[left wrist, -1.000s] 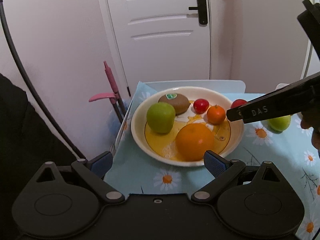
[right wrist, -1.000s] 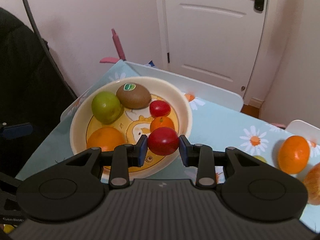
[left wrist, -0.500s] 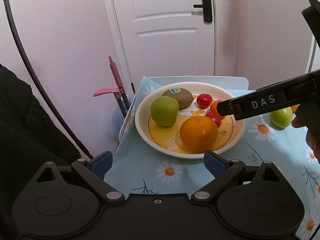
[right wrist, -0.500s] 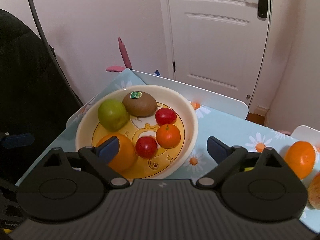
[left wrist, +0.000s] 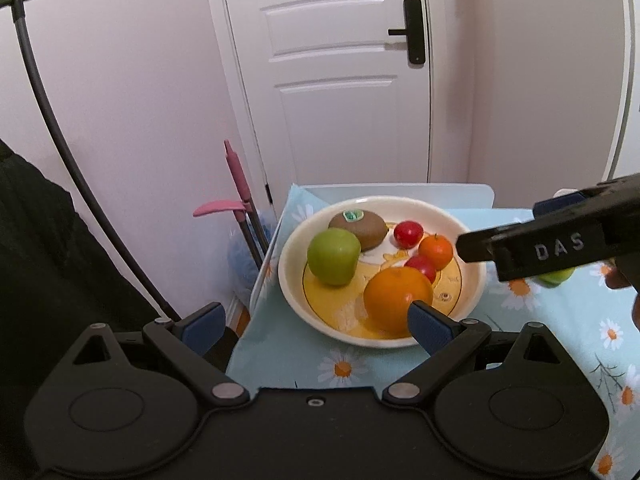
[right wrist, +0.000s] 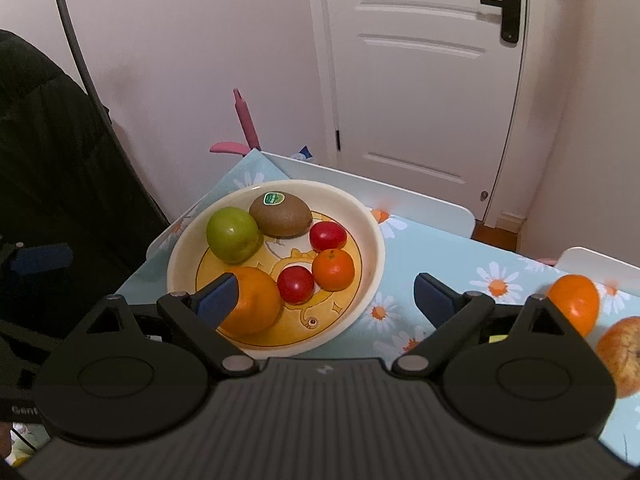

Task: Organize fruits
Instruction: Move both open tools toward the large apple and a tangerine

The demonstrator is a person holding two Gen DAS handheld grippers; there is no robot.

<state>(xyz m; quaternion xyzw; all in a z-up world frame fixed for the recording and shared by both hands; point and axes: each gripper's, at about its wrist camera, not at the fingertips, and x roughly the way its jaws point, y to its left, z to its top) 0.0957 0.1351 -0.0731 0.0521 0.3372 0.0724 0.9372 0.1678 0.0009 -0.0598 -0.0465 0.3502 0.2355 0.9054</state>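
A cream bowl (right wrist: 374, 236) (left wrist: 288, 252) sits on a daisy-print tablecloth (right wrist: 440, 256). It holds a green apple (right wrist: 232, 234), a kiwi (right wrist: 282, 214), two small red fruits (right wrist: 328, 236) (right wrist: 295, 284), a mandarin (right wrist: 333, 269) and a big orange (right wrist: 252, 304). My right gripper (right wrist: 326, 298) is open and empty, above the bowl's near rim. My left gripper (left wrist: 316, 322) is open and empty, in front of the bowl. The right gripper's finger (left wrist: 560, 240) crosses the left wrist view at the right.
An orange (right wrist: 574, 302) and a reddish apple (right wrist: 620, 354) lie on the cloth at the right. A green fruit (left wrist: 554, 278) shows partly behind the right gripper. A white door (right wrist: 420, 72), a pink-handled broom (left wrist: 236, 184) and a dark chair (right wrist: 52, 184) stand around the table.
My right gripper opened and left the small red fruit in the bowl beside the mandarin, then drew back and up. The left gripper also moved back a little.
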